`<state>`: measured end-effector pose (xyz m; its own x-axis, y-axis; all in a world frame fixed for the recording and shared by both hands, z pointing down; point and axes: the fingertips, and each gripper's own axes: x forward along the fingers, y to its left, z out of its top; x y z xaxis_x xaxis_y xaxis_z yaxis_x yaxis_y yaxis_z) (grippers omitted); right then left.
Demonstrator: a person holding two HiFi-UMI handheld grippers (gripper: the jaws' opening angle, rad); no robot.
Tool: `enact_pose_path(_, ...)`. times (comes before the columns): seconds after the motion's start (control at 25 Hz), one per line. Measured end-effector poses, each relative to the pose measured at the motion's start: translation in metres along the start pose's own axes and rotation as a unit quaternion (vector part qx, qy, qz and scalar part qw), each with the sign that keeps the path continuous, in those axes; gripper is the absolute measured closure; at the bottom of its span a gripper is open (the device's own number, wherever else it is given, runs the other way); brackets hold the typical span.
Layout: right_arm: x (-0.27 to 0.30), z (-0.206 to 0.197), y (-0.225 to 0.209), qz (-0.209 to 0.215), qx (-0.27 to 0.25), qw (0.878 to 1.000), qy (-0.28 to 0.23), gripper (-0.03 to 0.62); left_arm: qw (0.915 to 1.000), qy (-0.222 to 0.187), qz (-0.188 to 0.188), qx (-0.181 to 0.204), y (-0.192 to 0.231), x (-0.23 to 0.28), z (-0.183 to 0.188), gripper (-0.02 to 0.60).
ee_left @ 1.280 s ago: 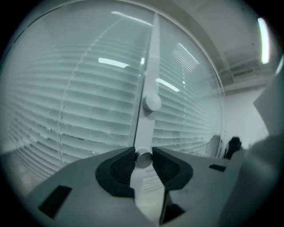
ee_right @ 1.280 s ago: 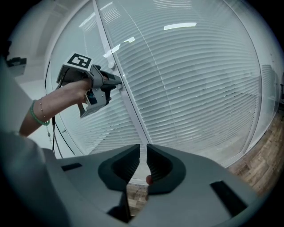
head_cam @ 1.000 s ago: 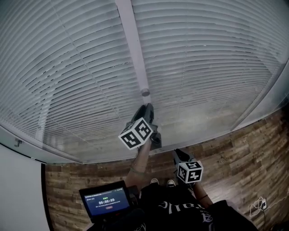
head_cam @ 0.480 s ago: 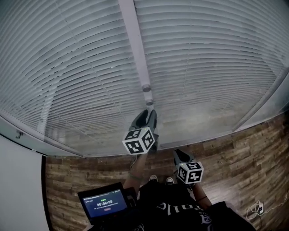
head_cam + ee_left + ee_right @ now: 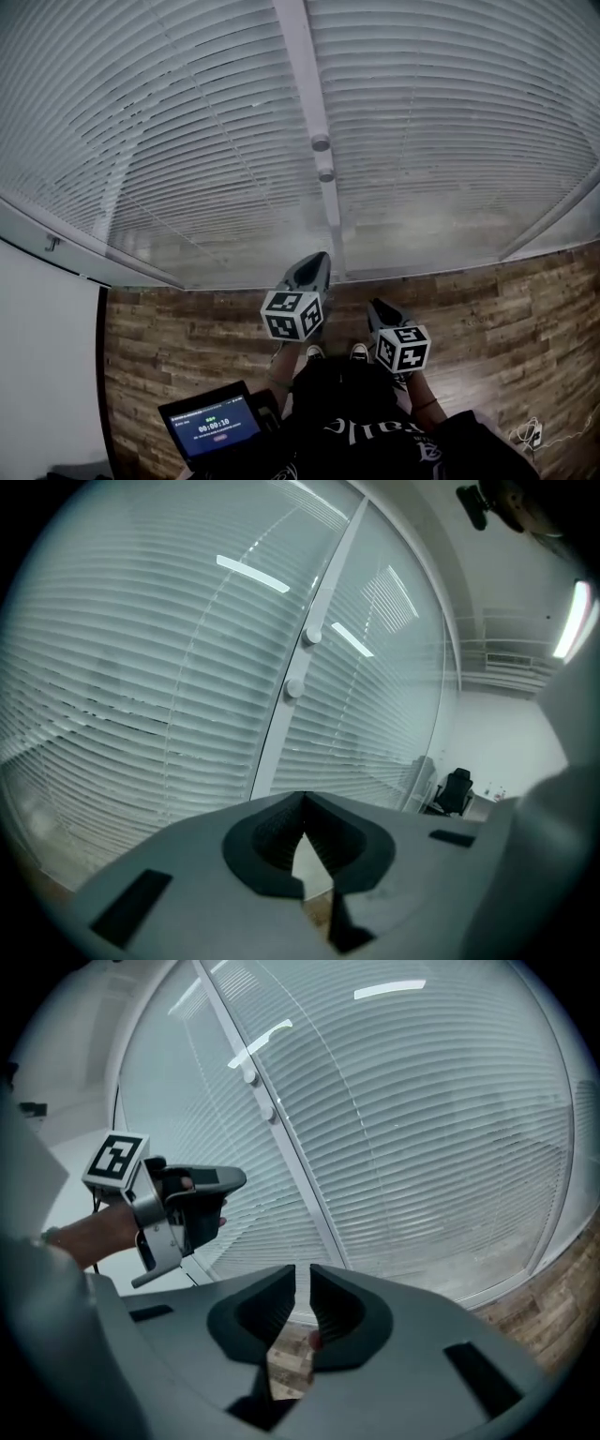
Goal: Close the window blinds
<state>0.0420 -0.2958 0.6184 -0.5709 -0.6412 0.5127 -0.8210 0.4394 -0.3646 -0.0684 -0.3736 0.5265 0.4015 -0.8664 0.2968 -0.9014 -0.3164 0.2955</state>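
Left gripper (image 5: 302,806): jaws just closed, tips meeting, nothing between. Right gripper (image 5: 302,1279): narrow gap, empty. Both near, low, over wood floor (image 5: 487,300). Blinds (image 5: 187,141) far, spanning panes left and right of white post (image 5: 302,66). Two knobs (image 5: 321,142) on post.

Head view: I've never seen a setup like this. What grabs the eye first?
White slatted window blinds fill the whole upper picture, split by a white post with two round knobs. Below them, over the wood floor, two grey hand-held grippers wear black-and-white marker cubes. They are the left gripper, its jaws just closed on nothing, and the right gripper beside it.
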Motion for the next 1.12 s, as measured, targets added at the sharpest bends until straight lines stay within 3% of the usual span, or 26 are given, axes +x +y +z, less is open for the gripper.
enact_pose_path(0.36, -0.019, -0.014, 0.054, -0.007, -0.008, 1.0, -0.017, 0.534, 0.9982, 0.007, -0.053, 0.026, -0.01, -0.089, -0.031, 0.577)
enact_pose_path(0.64, -0.027, -0.06, 0.156, -0.031, 0.013, 0.998, -0.048, 0.534, 0.9921, 0.027, -0.095, 0.077, 0.022, -0.207, -0.072, 0.577)
enact_pose_path(0.84, -0.048, -0.11, 0.228, -0.047, 0.01, 0.997, -0.058, 0.534, 0.9905, 0.036, -0.121, 0.055, 0.047, -0.283, -0.103, 0.577)
enact_pose_path(1.12, -0.101, -0.152, 0.276, -0.09, 0.015, 0.993, -0.076, 0.534, 0.9859, 0.026, -0.162, 0.035, 0.038, -0.344, -0.122, 0.577)
